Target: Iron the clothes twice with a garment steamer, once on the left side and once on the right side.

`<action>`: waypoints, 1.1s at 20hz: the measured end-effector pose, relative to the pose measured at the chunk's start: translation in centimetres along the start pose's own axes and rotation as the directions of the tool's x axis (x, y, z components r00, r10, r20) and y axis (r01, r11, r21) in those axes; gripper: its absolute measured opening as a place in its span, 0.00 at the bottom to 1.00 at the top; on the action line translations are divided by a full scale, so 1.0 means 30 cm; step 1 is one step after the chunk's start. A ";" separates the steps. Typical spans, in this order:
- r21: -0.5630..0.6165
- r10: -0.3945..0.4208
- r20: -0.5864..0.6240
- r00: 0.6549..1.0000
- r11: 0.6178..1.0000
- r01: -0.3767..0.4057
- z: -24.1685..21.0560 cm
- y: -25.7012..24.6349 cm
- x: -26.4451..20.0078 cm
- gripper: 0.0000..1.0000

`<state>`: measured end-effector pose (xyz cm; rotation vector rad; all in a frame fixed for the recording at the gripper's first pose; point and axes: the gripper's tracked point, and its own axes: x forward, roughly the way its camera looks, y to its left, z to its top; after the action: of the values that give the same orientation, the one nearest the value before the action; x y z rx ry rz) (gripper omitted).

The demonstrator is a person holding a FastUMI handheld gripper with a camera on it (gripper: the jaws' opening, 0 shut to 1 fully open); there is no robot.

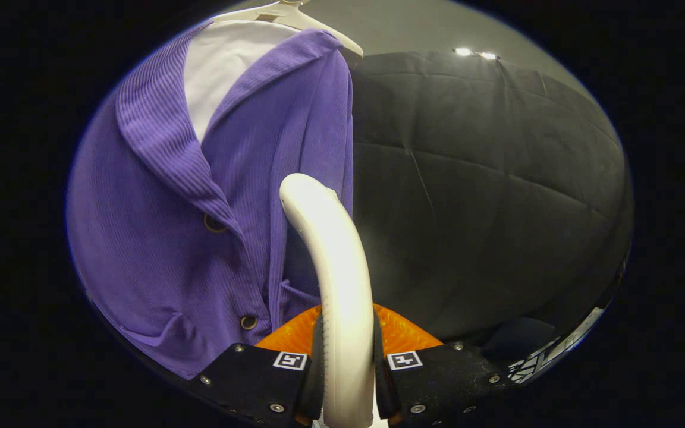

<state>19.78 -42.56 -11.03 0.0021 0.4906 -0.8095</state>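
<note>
A purple ribbed cardigan with a wide collar and dark buttons hangs on a pale hanger over a white top. My gripper is shut on the white curved handle of the garment steamer, which rises between the fingers and bends forward toward the cardigan's right front panel. The steamer's head is hidden behind its own handle, close against the fabric near the right edge of the garment. An orange part of the gripper sits just behind the handle.
The black cloth wall of the booth stands to the right of the garment. Two bright ceiling lights shine above the wall. A pale striped object lies low on the right.
</note>
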 end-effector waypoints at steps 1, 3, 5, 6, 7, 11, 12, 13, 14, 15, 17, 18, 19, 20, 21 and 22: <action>-0.002 0.004 -0.015 1.000 1.000 -0.004 -0.018 -0.001 0.012 0.34; -0.011 0.006 -0.046 0.999 1.000 -0.007 -0.081 0.003 0.031 0.35; -0.026 0.008 -0.074 0.997 1.000 -0.010 -0.123 0.011 0.048 0.34; -0.030 0.009 -0.087 0.996 0.999 -0.012 -0.157 0.011 0.055 0.34; -0.035 0.011 -0.102 0.995 0.999 -0.014 -0.180 0.012 0.063 0.34; -0.042 0.006 -0.148 0.989 0.999 -0.012 -0.248 0.009 0.095 0.35; -0.036 0.005 -0.157 0.988 0.999 -0.011 -0.260 0.011 0.097 0.35; -0.035 0.002 -0.169 0.986 0.999 -0.008 -0.273 0.010 0.099 0.35; -0.038 -0.002 -0.181 0.983 0.999 -0.005 -0.281 0.010 0.099 0.34; -0.045 -0.006 -0.195 0.981 0.999 -0.003 -0.286 0.008 0.100 0.35; -0.049 -0.009 -0.214 0.977 0.999 -0.002 -0.287 0.007 0.101 0.35; -0.047 -0.007 -0.222 0.975 0.999 -0.003 -0.288 0.007 0.101 0.35; -0.046 -0.009 -0.233 0.972 0.999 -0.002 -0.288 0.008 0.100 0.35; -0.062 -0.009 -0.250 0.968 0.998 -0.006 -0.288 0.009 0.095 0.34; -0.088 -0.012 -0.270 0.963 0.996 -0.012 -0.289 0.008 0.093 0.35; -0.112 -0.011 -0.283 0.959 0.993 -0.021 -0.295 0.003 0.093 0.34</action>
<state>17.77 -42.78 -20.10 0.0135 0.8077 -0.7787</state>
